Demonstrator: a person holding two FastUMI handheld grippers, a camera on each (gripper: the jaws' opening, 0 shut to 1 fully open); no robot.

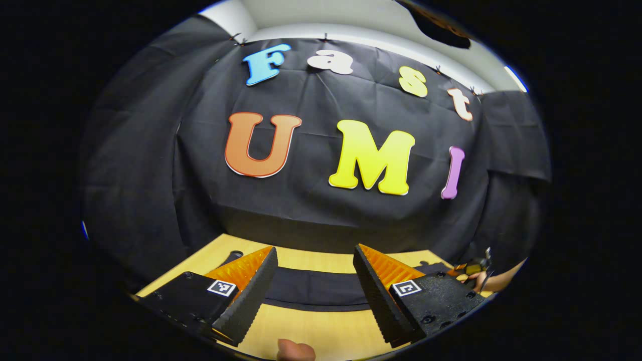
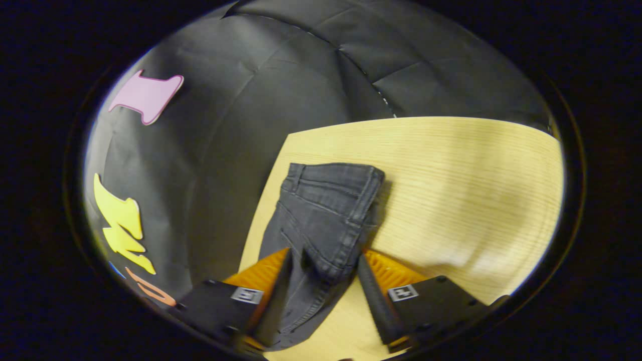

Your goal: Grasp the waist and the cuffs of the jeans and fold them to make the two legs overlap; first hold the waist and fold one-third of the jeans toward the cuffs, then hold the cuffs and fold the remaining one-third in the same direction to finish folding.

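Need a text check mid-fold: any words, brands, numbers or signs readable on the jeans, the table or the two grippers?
jeans: no readable text; no brand patch or tag is legible.
table: none.
left gripper: square black-and-white marker, a coded pattern, no words.
right gripper: similar marker, a coded pattern, no words.
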